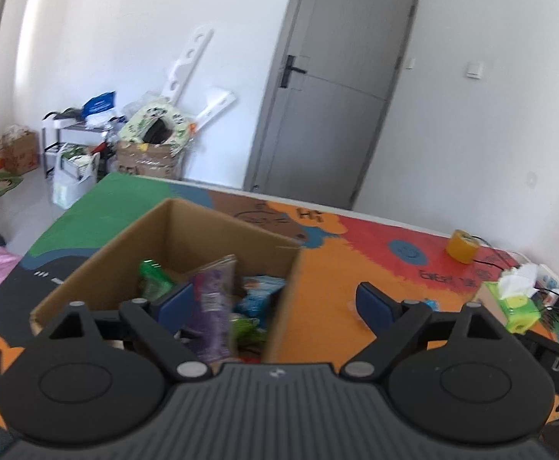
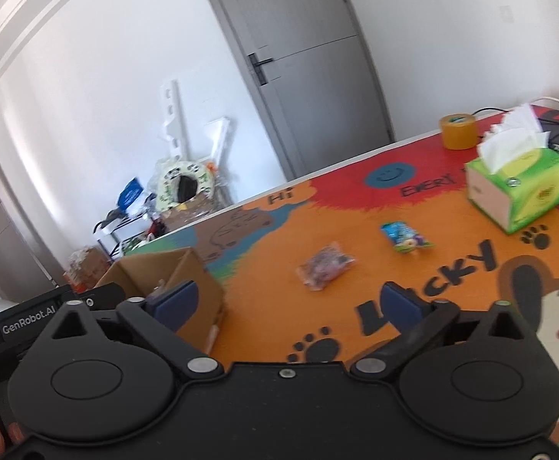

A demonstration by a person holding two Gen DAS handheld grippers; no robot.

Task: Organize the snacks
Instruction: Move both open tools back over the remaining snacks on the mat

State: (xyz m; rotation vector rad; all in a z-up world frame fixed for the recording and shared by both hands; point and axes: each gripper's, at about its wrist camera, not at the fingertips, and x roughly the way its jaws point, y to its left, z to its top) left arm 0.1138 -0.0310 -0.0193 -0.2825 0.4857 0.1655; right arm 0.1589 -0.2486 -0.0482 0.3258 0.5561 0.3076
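Note:
An open cardboard box [image 1: 218,230] stands on the colourful table mat and holds several snack packets, among them a purple one [image 1: 212,303], a green one [image 1: 152,278] and a blue one [image 1: 258,295]. My left gripper [image 1: 275,303] is open and empty, its left finger over the box, its right finger over the mat. The box also shows in the right wrist view [image 2: 179,272]. My right gripper [image 2: 292,303] is open and empty above the mat. Ahead of it lie a clear pinkish snack packet [image 2: 323,270] and a blue-green snack packet [image 2: 404,237].
A green tissue box [image 2: 521,191] and a yellow tape roll [image 2: 457,130] stand at the table's far right, with cables behind them. A grey door [image 1: 333,88] and a cluttered pile of boxes and shelves [image 1: 145,142] are beyond the table.

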